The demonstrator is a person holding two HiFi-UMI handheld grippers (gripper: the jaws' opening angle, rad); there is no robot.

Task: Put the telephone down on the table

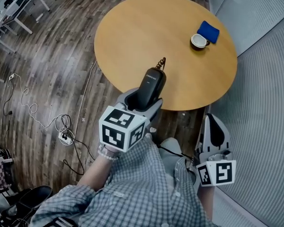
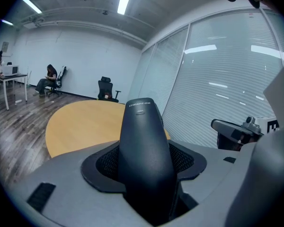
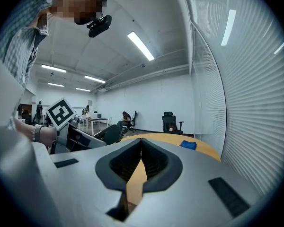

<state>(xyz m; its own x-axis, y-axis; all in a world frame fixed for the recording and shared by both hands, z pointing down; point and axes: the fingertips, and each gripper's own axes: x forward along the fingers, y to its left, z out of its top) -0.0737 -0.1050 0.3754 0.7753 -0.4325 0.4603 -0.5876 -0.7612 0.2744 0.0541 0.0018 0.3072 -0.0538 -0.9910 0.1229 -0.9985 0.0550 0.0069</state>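
A black telephone handset (image 1: 150, 85) with a coiled cord at its far end sticks out of my left gripper (image 1: 141, 103), which is shut on it, held near the front edge of the round wooden table (image 1: 132, 27). In the left gripper view the handset (image 2: 144, 150) stands clamped between the jaws and fills the middle. My right gripper (image 1: 215, 135) hangs low at the right beside the person's lap, off the table. Its jaws are shut with nothing between them (image 3: 141, 148).
A white cup (image 1: 199, 41) and a blue cloth (image 1: 208, 31) lie at the table's far right. Cables and a power strip (image 1: 65, 136) lie on the wooden floor at left. A glass wall with blinds (image 1: 265, 79) runs along the right. Office chairs (image 2: 105, 88) stand beyond.
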